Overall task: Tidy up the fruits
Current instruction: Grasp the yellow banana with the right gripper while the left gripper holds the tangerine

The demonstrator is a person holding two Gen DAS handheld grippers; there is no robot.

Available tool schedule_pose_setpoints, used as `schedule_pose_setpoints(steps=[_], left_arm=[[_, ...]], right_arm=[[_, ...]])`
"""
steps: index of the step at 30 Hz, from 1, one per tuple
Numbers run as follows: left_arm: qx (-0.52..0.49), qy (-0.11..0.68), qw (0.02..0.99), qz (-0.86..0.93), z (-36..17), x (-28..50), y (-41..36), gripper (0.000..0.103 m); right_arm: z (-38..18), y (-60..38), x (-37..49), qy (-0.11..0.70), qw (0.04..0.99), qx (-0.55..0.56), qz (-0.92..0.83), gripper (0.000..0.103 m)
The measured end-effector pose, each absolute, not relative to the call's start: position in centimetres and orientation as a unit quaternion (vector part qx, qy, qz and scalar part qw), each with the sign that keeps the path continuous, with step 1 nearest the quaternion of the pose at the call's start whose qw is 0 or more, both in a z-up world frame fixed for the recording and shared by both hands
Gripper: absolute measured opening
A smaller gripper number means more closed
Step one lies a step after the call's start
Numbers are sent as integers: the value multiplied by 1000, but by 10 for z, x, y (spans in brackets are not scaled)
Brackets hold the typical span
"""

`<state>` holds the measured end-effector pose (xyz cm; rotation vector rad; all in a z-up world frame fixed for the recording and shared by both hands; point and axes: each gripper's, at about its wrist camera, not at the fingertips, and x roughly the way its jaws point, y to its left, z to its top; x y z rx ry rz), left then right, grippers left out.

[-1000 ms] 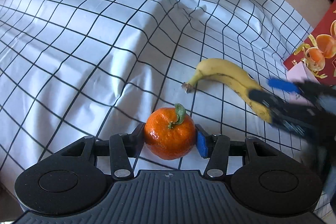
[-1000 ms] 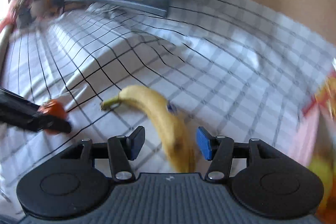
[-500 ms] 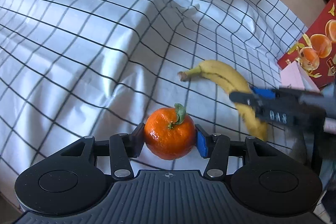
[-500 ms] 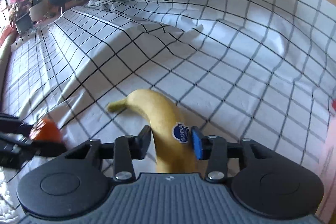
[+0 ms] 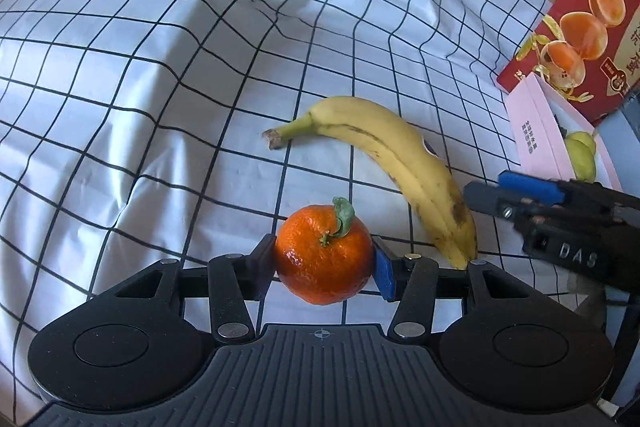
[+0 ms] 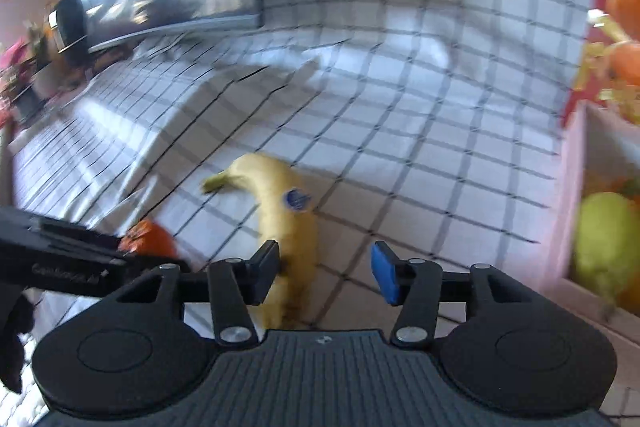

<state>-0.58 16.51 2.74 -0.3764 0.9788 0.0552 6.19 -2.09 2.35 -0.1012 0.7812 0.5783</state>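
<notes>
From the left wrist, the left gripper (image 5: 323, 261) pinches a mandarin (image 5: 323, 254) between its pads, above the checked cloth (image 5: 120, 107). Just beyond lies a banana (image 5: 384, 155), the right gripper (image 5: 486, 193) at its near end. From the right wrist, blurred, its jaws have just been opening; they stand spread, the banana beside the left pad. A pink box (image 6: 576, 187) with a pear (image 6: 604, 239) stands right.

left hand-held gripper (image 5: 323, 263) clamped, right hand-held gripper (image 6: 325, 271) — jaws parting
</notes>
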Motion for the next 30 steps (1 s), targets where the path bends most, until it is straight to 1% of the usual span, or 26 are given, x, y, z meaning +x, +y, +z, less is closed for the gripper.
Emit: schedule_pose_setpoints(steps=[6,17,30], left_arm=[[-179,465,866,21,27,-7,166,55],[-188,453,871,15,26,-12,168,55],[-195,446,873,10,25,-15,171,55]], right_arm=[[22,-32,71,370,897,-42,239,51],[21,-19,110,378,888,2,262,51],[10,-8,127,397,876,-12,275,51]])
